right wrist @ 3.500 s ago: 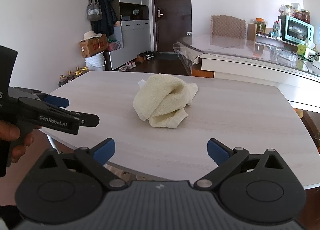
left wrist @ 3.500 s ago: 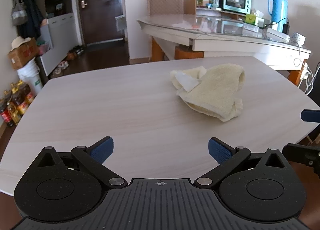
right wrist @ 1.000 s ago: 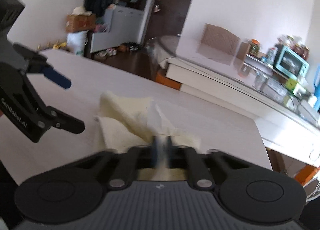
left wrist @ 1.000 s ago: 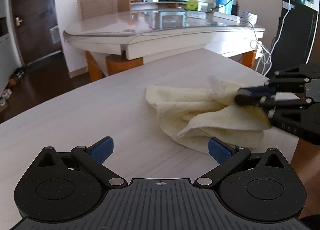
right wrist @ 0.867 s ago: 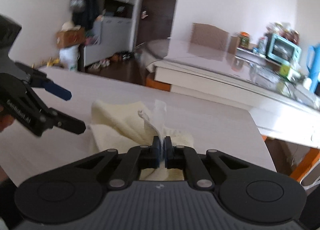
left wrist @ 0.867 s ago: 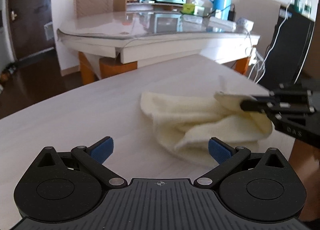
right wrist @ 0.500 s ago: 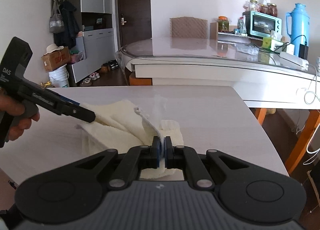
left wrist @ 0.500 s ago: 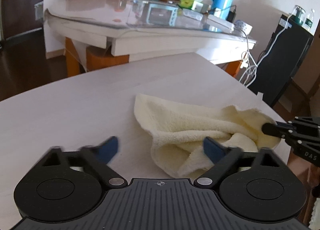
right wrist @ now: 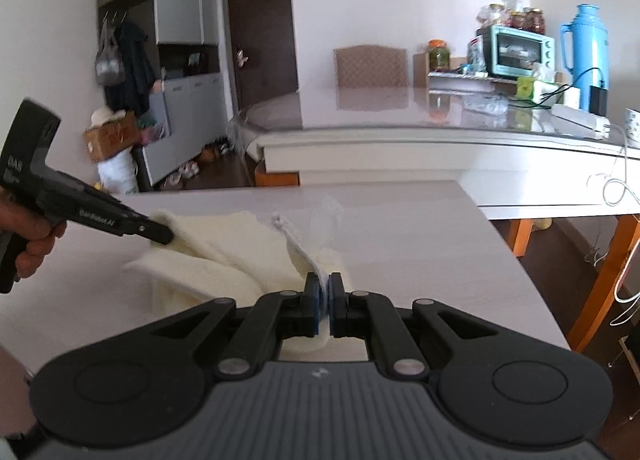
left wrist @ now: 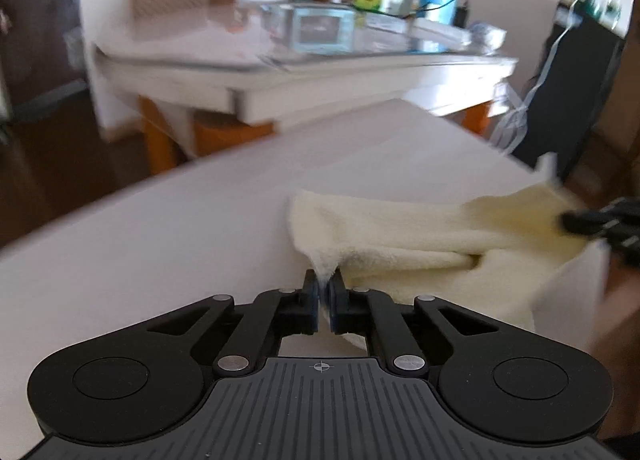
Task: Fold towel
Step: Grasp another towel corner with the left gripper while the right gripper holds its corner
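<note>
Here the cream towel (left wrist: 420,236) lies rumpled, pinched at both ends.

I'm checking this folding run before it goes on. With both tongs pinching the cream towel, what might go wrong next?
1. The left tongs pinch only a thin tip of the towel, so it may slip out when pulled.
2. The right tongs hold a bunched fold, so the towel may not spread flat.
3. The towel lies near the table edge and might slide off.
</note>
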Demonstrator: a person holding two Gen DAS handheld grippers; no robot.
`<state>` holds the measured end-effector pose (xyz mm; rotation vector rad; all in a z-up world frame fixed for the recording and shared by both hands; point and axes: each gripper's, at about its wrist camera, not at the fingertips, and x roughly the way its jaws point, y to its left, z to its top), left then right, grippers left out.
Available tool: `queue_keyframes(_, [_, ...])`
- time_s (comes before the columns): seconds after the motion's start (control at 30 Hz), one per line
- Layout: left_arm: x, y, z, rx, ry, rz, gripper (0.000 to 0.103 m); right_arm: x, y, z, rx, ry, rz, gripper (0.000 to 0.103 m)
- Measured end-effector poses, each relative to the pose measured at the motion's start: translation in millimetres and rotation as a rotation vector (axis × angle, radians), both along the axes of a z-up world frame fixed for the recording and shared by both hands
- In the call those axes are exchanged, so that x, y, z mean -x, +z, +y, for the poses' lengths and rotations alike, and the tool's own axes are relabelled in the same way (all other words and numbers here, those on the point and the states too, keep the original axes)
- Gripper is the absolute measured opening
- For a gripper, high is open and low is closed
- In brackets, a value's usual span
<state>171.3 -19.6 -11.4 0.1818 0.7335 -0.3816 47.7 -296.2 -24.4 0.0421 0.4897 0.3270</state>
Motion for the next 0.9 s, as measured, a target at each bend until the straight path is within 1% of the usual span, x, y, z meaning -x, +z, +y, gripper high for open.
queue_keyframes(0.03, [-1,3,1,-0.057,0.023,-0.035,0.005,0,0,-1,-0.009,-0.009,0.001,0.005])
queue_keyframes(0.1, [-6,3,2,-0.117,0.037,-0.044,0.005,-3,-3,0,-0.023,-0.006,0.019,0.005])
queue_keyframes(0.13, [-7,2,2,-0.125,0.039,-0.039,0.007,-4,-5,2,-0.024,-0.003,0.027,0.005])
queue_keyframes(0.17, [-8,1,2,-0.130,0.039,-0.033,0.013,-4,-6,3,-0.024,-0.001,0.034,0.005])
queue_keyframes(0.2, [-8,-2,2,-0.138,0.042,-0.023,0.014,-4,-8,5,-0.023,-0.002,0.040,0.005])
queue_keyframes(0.23, [-5,-2,3,-0.143,0.052,-0.025,0.027,-4,-10,6,-0.024,-0.006,0.045,0.005])
queue_keyframes(0.27, [-1,0,6,-0.141,0.066,-0.036,0.046,-4,-11,6,-0.028,-0.014,0.048,0.005])
queue_keyframes(0.3, [4,1,9,-0.139,0.080,-0.047,0.051,-5,-12,5,-0.029,-0.025,0.053,0.005])
queue_keyframes(0.33, [11,4,13,-0.125,0.081,-0.053,0.053,-5,-13,4,-0.028,-0.038,0.058,0.005])
queue_keyframes(0.4, [24,8,20,-0.092,0.077,-0.060,0.051,-6,-15,2,-0.025,-0.054,0.066,0.005])
queue_keyframes(0.47, [38,12,21,-0.057,0.027,-0.055,0.048,-6,-16,1,-0.020,-0.059,0.068,0.005])
queue_keyframes(0.53, [61,14,11,-0.021,-0.098,-0.055,0.048,-5,-16,3,-0.019,-0.054,0.069,0.005])
queue_keyframes(0.57, [66,14,8,-0.015,-0.131,-0.055,0.048,-5,-16,5,-0.018,-0.052,0.069,0.005])
queue_keyframes(0.6, [75,12,-1,-0.017,-0.194,-0.052,0.049,-4,-16,6,-0.017,-0.050,0.067,0.005])
queue_keyframes(0.63, [81,11,-8,-0.021,-0.231,-0.050,0.049,-3,-15,7,-0.017,-0.048,0.066,0.005])
queue_keyframes(0.73, [85,3,-22,-0.041,-0.269,-0.038,0.048,0,-14,9,-0.017,-0.044,0.063,0.005])
queue_keyframes(0.8, [86,-3,-32,-0.057,-0.288,-0.025,0.037,1,-14,10,-0.015,-0.042,0.064,0.005])
queue_keyframes(0.83, [84,-6,-34,-0.052,-0.289,-0.013,0.016,2,-14,10,-0.015,-0.043,0.064,0.005])
queue_keyframes(0.87, [83,-7,-35,-0.050,-0.284,-0.009,0.012,3,-14,10,-0.017,-0.044,0.064,0.005])
queue_keyframes(0.9, [86,-6,-34,-0.044,-0.285,-0.008,0.011,4,-13,9,-0.018,-0.047,0.063,0.005])
